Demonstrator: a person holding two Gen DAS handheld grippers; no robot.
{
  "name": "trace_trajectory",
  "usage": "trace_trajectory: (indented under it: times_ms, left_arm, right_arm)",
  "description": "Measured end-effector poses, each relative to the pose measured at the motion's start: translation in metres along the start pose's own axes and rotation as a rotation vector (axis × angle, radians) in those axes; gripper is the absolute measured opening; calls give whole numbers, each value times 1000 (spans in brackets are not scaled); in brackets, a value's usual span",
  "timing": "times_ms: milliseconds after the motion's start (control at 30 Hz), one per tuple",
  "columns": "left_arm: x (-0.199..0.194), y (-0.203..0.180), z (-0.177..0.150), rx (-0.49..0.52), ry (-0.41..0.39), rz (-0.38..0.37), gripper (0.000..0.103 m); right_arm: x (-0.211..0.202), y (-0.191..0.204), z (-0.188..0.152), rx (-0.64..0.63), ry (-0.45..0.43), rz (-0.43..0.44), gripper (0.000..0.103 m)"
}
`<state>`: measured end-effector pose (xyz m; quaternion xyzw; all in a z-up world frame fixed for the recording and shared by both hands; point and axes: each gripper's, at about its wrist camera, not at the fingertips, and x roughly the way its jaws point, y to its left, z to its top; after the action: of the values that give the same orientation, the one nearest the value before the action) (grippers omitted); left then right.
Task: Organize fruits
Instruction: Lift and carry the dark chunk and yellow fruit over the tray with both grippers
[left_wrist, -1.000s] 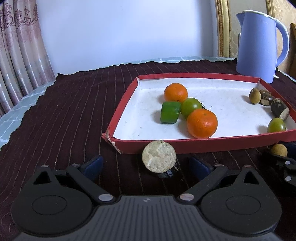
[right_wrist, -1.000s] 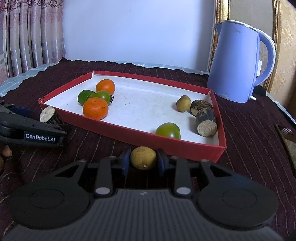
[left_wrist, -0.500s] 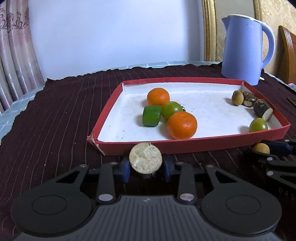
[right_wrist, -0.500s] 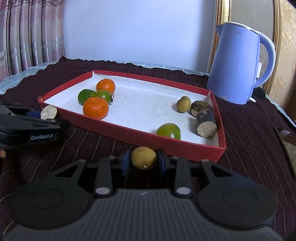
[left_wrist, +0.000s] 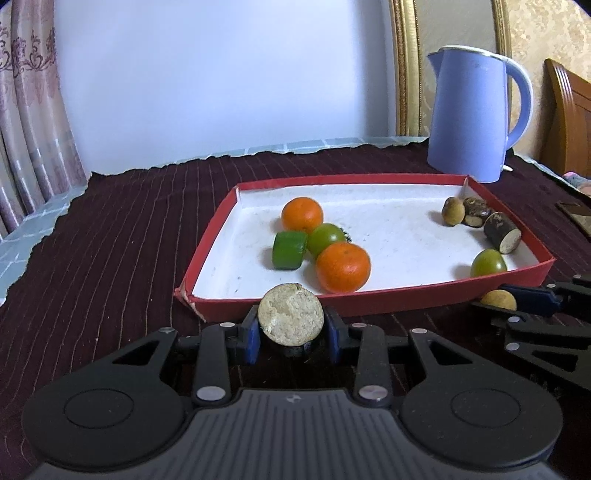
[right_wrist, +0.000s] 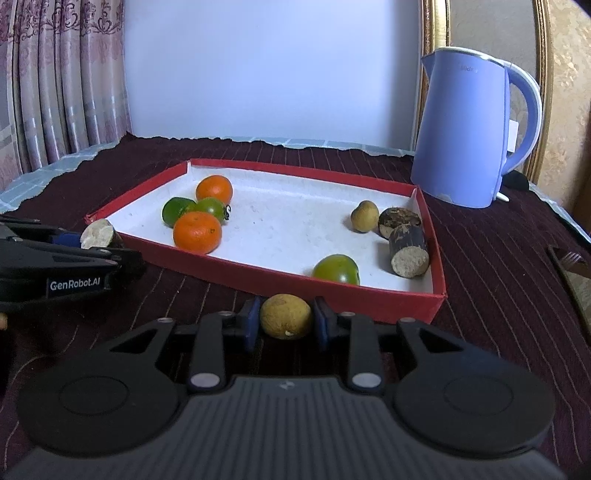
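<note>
Left gripper (left_wrist: 290, 334): jaws just closed on cane stub (left_wrist: 290, 319) (lifted off the surface). Right gripper (right_wrist: 285, 325): jaws clamp longan (right_wrist: 285, 316). Both ready for tray (left_wrist: 369, 301).

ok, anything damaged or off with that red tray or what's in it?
Yes: the shallow red cardboard tray has a torn near-left corner, its wall split and splayed outward with white card showing. Among the fruit inside lies a green cylindrical block on its side, which looks cut or artificial rather than whole. Nothing has spilled.
</note>
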<state>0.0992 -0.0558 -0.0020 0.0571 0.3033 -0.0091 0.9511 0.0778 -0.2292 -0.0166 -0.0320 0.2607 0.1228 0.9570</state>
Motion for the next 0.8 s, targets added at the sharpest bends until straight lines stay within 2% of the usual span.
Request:
trace_trajectory:
  times_ms: [800]
  left_arm:
    - [6,-19,24,24,-17,11,34]
  right_arm:
    - [-11,-1,22,13,-84,-18,29]
